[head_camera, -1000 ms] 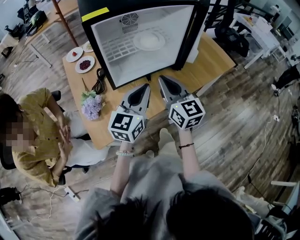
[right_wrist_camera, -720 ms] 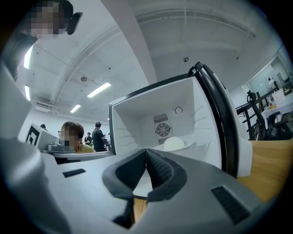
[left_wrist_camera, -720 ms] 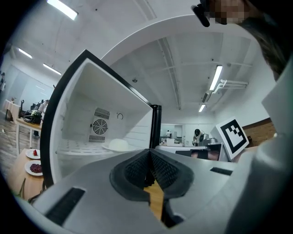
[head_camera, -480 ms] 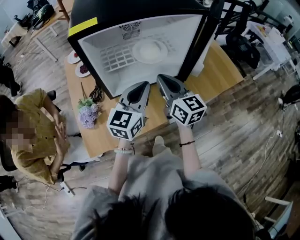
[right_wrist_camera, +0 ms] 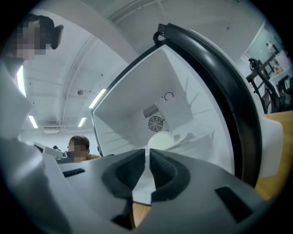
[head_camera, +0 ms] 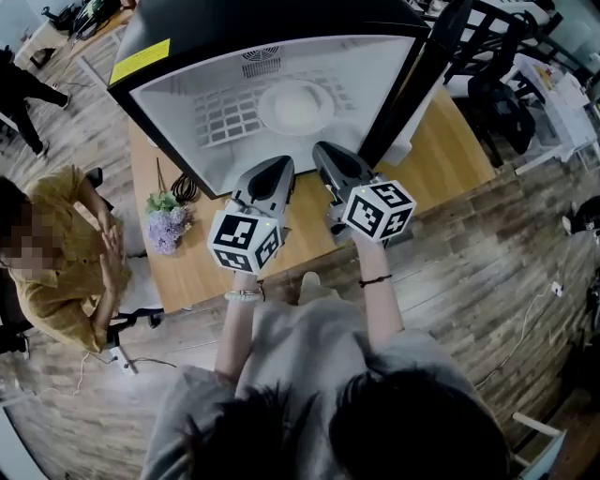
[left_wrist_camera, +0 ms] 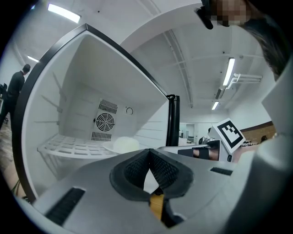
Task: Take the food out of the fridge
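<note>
The food (head_camera: 295, 105), a pale dome on a plate (head_camera: 265, 109), is located on the wire shelf (head_camera: 220, 117) inside the open fridge (head_camera: 281, 17). The left gripper (head_camera: 275, 169) and right gripper (head_camera: 330, 155) are clenched, empty, before the opening. The load is judged light and fragile; the plate rim should be gripped.

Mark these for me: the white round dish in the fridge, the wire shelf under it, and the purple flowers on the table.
white round dish (head_camera: 295, 105): head view, its middle.
wire shelf (head_camera: 217, 117): head view, bare grid left of the dish.
purple flowers (head_camera: 165, 230): head view, the blossom cluster.
</note>
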The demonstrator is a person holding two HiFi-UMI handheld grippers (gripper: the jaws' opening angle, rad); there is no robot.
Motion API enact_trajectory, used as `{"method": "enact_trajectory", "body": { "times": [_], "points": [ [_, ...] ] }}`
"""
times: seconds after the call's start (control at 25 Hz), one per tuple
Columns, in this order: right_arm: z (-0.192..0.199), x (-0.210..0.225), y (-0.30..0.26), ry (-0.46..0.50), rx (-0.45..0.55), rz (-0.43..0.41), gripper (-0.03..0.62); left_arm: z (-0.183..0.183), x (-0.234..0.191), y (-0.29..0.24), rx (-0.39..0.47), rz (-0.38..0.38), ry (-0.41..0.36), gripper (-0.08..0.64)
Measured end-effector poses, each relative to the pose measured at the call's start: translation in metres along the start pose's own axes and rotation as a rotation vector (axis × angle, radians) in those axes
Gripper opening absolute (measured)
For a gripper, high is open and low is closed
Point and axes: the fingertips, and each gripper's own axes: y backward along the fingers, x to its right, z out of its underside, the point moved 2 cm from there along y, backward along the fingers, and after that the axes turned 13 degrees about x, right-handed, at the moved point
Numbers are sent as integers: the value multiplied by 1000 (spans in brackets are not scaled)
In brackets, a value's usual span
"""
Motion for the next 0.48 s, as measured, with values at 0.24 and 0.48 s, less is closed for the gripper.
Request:
{"method": "enact_trajectory", "body": {
  "times": [0.24, 0.48],
  "points": [
    [2, 17, -4, -130, 9, 17, 69, 6, -3, -8, -9, -35, -8, 8],
    [0, 27, -12, -219, 34, 65, 109, 9, -10, -12, -29, -43, 2, 8]
  ]
}}
